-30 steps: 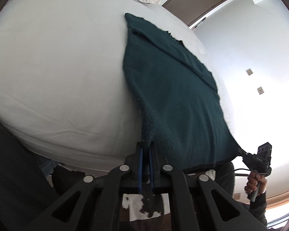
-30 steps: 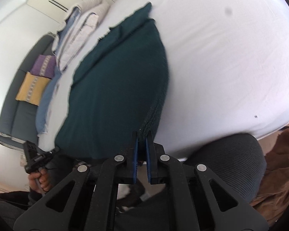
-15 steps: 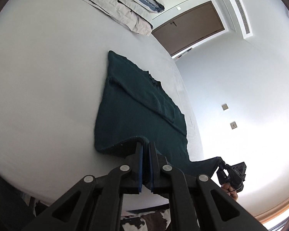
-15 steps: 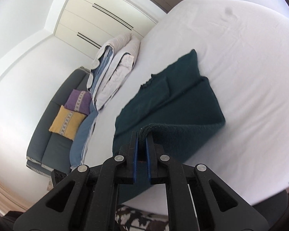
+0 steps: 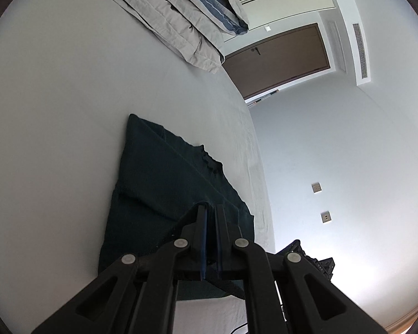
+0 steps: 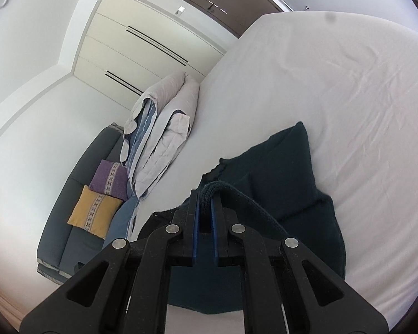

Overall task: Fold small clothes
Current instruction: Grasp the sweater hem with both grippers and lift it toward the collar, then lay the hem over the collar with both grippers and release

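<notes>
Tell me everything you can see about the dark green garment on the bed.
The dark green garment looks like a thick, fuzzy knit. Its far part lies flat on the white bed sheet, with a flap folded across it. Its near edge is lifted and doubled toward the far end, pinched in the left gripper and the right gripper, jaws shut.

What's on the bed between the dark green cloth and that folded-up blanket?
Nothing: in the right wrist view only bare white sheet lies between the dark green cloth and the folded blanket.
</notes>
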{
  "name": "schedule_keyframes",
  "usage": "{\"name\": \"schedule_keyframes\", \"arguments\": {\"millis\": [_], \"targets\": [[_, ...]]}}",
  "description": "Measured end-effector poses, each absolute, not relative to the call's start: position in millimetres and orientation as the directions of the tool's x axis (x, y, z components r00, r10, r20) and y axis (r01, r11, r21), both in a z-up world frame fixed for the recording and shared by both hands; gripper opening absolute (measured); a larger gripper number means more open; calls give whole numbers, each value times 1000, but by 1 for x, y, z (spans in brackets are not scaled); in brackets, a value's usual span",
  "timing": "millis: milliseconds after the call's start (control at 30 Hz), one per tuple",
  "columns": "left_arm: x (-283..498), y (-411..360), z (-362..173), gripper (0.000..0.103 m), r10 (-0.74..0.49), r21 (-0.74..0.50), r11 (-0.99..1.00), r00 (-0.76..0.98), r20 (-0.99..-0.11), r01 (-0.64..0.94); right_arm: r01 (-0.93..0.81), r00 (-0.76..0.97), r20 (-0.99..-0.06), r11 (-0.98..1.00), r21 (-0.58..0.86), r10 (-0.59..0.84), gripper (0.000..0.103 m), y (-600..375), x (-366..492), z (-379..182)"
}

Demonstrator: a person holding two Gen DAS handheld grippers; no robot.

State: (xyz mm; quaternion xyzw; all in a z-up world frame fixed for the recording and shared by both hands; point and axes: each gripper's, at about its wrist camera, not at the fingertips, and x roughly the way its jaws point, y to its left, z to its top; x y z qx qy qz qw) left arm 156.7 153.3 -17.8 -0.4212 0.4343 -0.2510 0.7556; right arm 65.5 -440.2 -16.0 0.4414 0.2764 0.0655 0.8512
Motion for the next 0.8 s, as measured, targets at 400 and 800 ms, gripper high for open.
{"name": "schedule_keyframes", "arguments": {"millis": [400,800], "targets": [[285,134,-60,5,-701,-844,523,501,-507,-121,278,825,-506,599,751,251,6,-475,225,-79],[332,136,-108,47,-594,-750,622,488,-640,-226,417,731,-653,628,657,197,51,-489,313,-159]]}}
